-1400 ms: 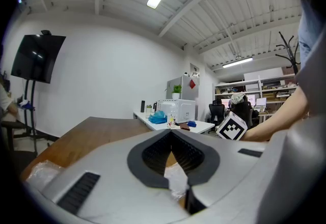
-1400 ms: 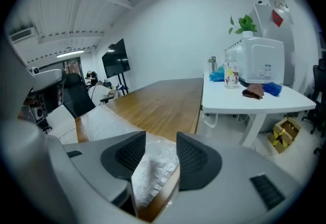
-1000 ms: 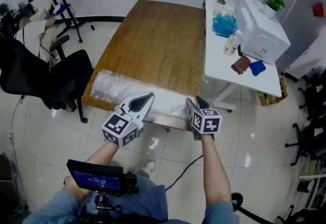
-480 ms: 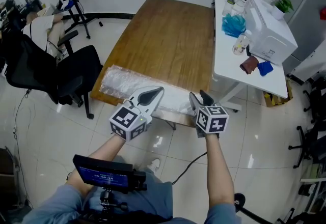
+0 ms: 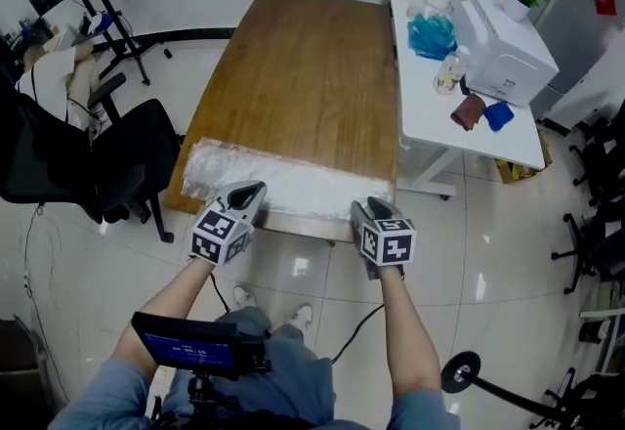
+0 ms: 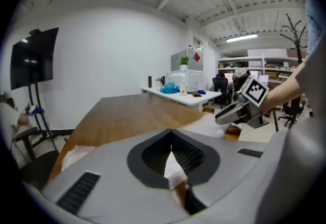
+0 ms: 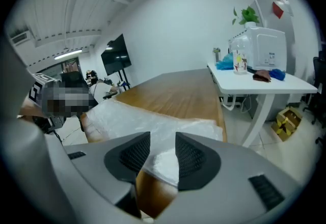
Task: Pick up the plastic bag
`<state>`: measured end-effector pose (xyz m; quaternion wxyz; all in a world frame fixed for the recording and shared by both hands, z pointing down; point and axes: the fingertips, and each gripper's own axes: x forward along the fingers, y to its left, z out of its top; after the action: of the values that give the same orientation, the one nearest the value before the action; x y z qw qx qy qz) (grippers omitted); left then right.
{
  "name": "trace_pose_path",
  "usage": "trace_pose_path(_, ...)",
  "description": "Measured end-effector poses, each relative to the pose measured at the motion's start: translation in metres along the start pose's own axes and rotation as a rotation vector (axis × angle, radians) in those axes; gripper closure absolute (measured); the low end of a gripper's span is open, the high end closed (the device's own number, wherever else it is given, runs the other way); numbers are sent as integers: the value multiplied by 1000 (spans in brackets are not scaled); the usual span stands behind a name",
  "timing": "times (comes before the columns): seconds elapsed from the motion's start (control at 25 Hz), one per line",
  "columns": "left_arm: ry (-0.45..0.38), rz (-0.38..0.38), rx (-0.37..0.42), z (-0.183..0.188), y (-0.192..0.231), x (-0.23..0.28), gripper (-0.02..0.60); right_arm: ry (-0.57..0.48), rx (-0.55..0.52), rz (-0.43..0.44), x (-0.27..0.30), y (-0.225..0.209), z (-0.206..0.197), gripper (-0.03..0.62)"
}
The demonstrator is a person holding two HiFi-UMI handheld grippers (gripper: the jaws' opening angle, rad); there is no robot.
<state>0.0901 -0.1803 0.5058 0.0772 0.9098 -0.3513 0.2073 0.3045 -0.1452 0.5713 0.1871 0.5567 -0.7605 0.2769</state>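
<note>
Left gripper (image 5: 251, 191) fingers together; right gripper (image 5: 365, 208) fingers apart, just closing, plastic bag (image 5: 288, 186) between.

Blue sleeves (image 5: 103, 397) end above the elbows. The grey left gripper (image 5: 246, 195) and right gripper (image 5: 369, 210) each carry a cube of black-and-white square markers and dark ribbed pads (image 7: 191, 159). A black unit (image 5: 190, 345) with a blue screen is apparently chest-mounted.

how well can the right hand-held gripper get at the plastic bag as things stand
Probably yes: the right hand-held gripper sits at the near edge of the plastic bag on the wooden table, the bag's edge between its jaws, which have just been closing. Nothing seems to block it.
</note>
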Motion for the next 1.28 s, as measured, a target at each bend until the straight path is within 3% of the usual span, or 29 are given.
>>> trace_pose_path(0.2, 171, 120, -65, -63, 75, 6, 566, 65, -16, -62, 13, -10, -10, 457)
trace_pose_path(0.32, 273, 158, -107, -91, 96, 8, 568, 115, -50, -77, 19, -10, -14, 457)
trace_pose_path(0.44, 323, 156, -91, -99, 101, 9, 568, 145, -67, -97, 22, -13, -15, 469)
trace_pose_path(0.56, 339, 130, -91, -100, 97, 11, 568, 154, -58, -126, 20, -21, -15, 541)
trace_pose_path(0.68, 297, 121, -99, -91, 96, 5, 568, 159, -101, -155, 14, -24, -10, 548)
trace_pose_path(0.84, 238, 130, -69, -71, 104, -5, 568, 85, -139, -165, 0, -23, 14, 548)
trace_pose_path(1.08, 345, 138, 22, -93, 122, -9, 568, 132, -126, -196, -5, -41, 2, 548)
trace_pose_path(1.28, 388, 108, -37, -104, 120, -15, 568, 201, -176, -191, 1, -37, -18, 548)
